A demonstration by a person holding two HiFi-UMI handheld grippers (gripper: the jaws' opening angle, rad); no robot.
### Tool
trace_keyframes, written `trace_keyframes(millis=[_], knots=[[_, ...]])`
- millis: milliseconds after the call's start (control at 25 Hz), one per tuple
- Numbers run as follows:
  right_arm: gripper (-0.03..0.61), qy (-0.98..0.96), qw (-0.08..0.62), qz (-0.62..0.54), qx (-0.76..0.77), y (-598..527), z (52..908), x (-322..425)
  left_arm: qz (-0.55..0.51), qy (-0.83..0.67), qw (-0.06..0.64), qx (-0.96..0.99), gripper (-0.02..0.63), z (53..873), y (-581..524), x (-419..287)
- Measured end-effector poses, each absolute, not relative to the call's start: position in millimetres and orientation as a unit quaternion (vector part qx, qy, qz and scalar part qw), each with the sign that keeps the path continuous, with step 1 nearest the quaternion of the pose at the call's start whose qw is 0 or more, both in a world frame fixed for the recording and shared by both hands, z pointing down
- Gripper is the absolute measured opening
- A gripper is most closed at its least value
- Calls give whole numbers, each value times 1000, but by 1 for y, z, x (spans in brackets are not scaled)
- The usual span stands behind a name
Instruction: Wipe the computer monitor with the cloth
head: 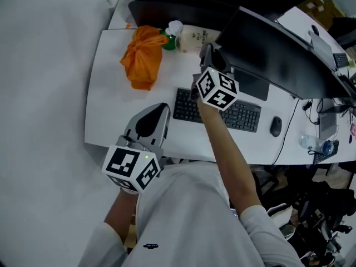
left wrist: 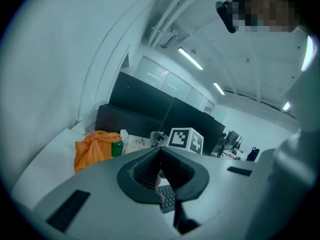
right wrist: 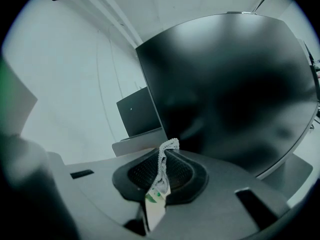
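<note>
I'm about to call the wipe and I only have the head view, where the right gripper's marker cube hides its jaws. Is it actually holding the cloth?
Observer: Yes. In the right gripper view, the right gripper is shut on a thin white textured cloth. A narrow strip of it pokes up past the jaw tips.
Operator: Is it facing the screen?
Observer: Yes. The dark screen of the wide black computer monitor fills most of that view, straight ahead of the jaws. I can't tell whether the cloth touches it.
</note>
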State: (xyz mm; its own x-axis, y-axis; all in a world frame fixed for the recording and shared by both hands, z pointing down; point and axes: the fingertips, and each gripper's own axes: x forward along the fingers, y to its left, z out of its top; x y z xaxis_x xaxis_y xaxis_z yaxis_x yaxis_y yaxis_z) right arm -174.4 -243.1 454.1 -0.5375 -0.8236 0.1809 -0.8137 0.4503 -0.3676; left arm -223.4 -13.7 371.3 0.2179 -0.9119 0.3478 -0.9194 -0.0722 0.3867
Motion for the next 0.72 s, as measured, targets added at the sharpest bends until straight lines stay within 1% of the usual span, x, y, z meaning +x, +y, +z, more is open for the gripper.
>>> trace_keyframes(millis=[720], knots=[[32, 845, 78, -165, -503, -245, 332, -169, -14, -621, 225, 751, 18, 331, -5, -222]])
